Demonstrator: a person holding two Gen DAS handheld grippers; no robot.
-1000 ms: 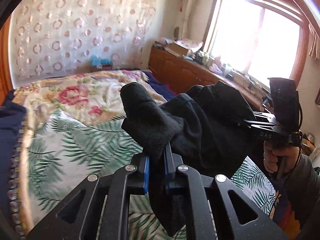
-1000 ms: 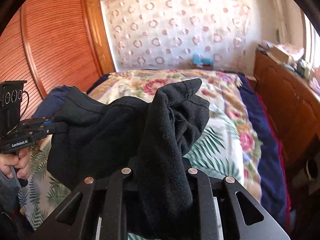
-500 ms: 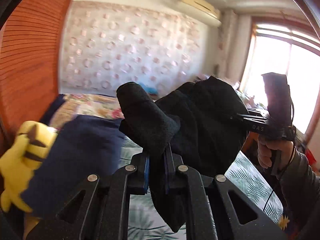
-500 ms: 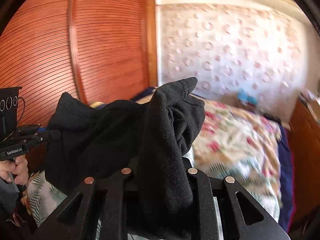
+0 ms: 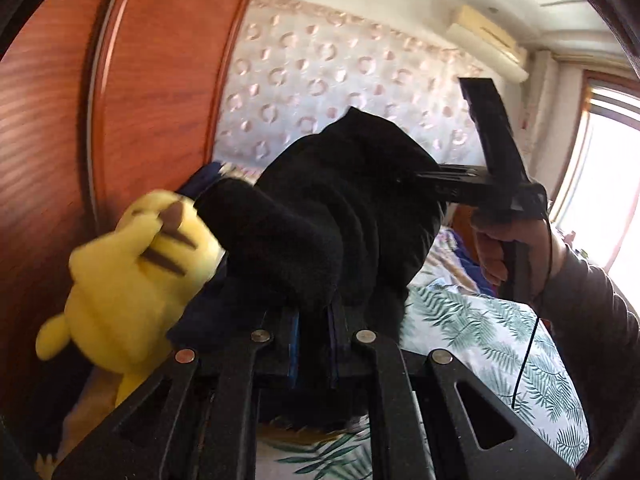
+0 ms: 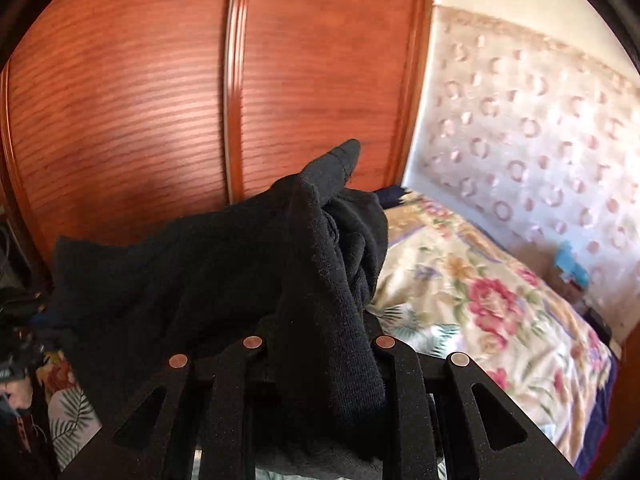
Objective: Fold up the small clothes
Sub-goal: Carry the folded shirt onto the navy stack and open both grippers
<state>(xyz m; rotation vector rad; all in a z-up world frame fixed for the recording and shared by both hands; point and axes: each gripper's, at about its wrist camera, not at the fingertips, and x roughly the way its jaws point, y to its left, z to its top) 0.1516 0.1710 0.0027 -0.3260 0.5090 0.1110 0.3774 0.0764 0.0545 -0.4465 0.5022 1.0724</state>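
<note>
A black fleece garment (image 5: 340,208) hangs bunched in the air between my two grippers, above the bed. My left gripper (image 5: 314,332) is shut on one end of it, the cloth squeezed between the blue pads. In the left wrist view the right gripper (image 5: 460,184) clamps the other end, held by a hand (image 5: 508,248) in a dark sleeve. In the right wrist view the black garment (image 6: 240,264) drapes over my right gripper (image 6: 320,352), whose fingertips are hidden under the fabric they grip. The left gripper (image 6: 20,320) is only a dark shape at the left edge.
A yellow plush toy (image 5: 132,272) sits close on the left, beside the wooden wardrobe doors (image 6: 160,80). The bed's flowered and palm-leaf cover (image 6: 480,300) lies below, with a padded headboard (image 6: 540,140) behind. A bright window (image 5: 612,184) is at the right.
Both views have swung left, away from the window and bed toward the wardrobe. The plush toy has come close on the left. The garment stays held between both grippers.
</note>
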